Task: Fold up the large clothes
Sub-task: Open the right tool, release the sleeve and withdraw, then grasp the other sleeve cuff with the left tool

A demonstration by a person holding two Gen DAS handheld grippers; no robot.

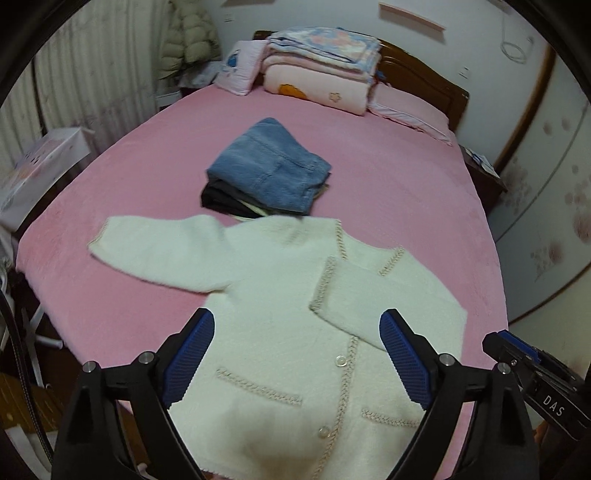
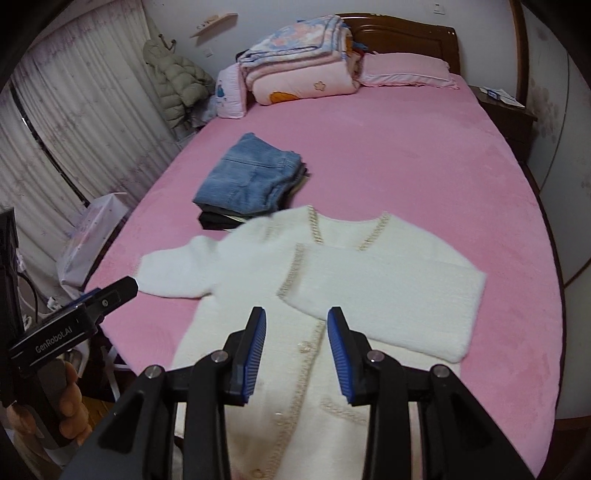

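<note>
Left wrist view: left gripper (image 1: pixel 297 363) hangs above the bed, tilted down, jaws spread wide, nothing between them. Below lies a white cardigan (image 1: pixel 280 317) flat on the pink bedsheet (image 1: pixel 388 184), near the bed's close edge; one sleeve folded across the chest, the other stretched out to the left. Only this view shows the right gripper's black tip (image 1: pixel 517 354) at lower right.

Right wrist view: right gripper (image 2: pixel 296 350) also angled down over the cardigan (image 2: pixel 369 288), jaws partly apart, holding nothing. Only here a hand (image 2: pixel 66 402) shows at lower left, gripping the left gripper's handle (image 2: pixel 74 325).

Around: folded jeans (image 2: pixel 247 177) atop dark folded clothes, just beyond the cardigan's collar. Stacked blankets (image 2: pixel 303 66) and a pillow (image 2: pixel 406 70) sit at the wooden headboard (image 2: pixel 402 33). A puffer jacket (image 2: pixel 173 85) hangs beside the curtain (image 2: pixel 74 110).
</note>
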